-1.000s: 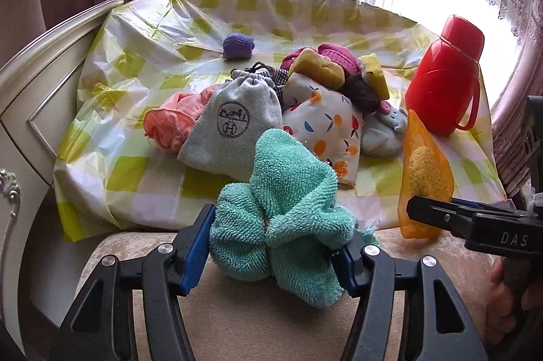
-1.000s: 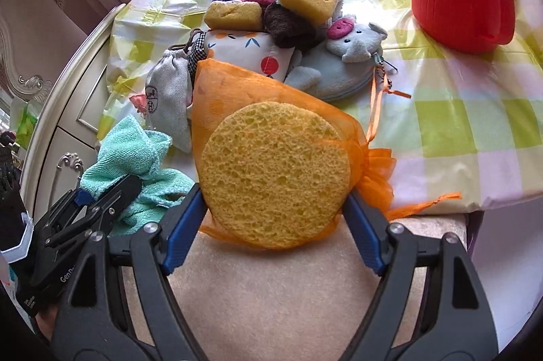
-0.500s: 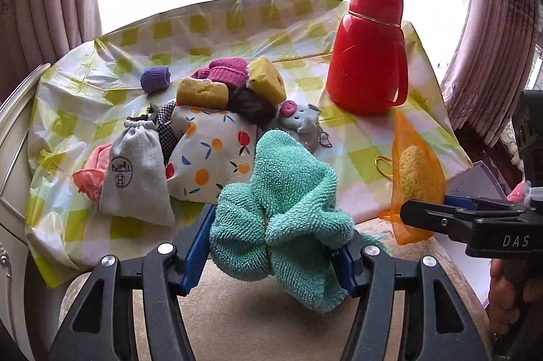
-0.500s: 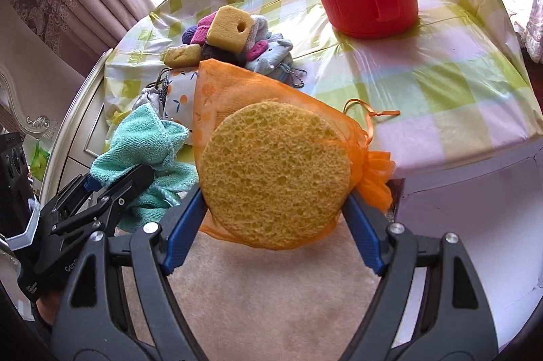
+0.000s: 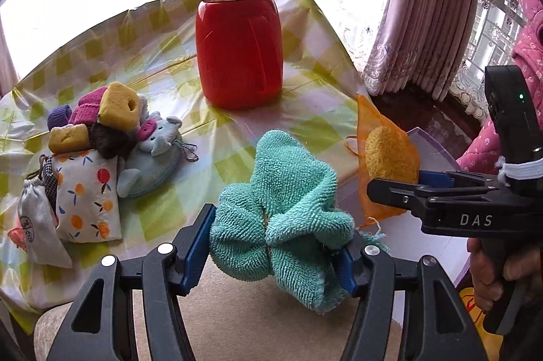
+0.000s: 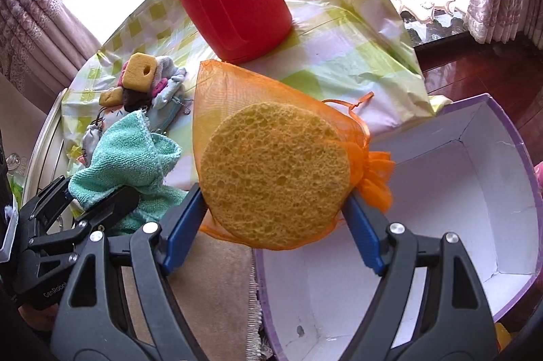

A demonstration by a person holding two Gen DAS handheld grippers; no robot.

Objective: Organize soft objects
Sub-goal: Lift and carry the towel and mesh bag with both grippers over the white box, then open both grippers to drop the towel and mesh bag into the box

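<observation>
We held the transport step: left gripper jaws clamped the teal towel, right gripper jaws clamped the bagged sponge past the desk's corner, at the box rim. Next: lower, then release inside.

Both grippers are black plastic with blue pads and silver screws. The right gripper carries white letters "DAS", a green light, a pink sleeve behind.
</observation>
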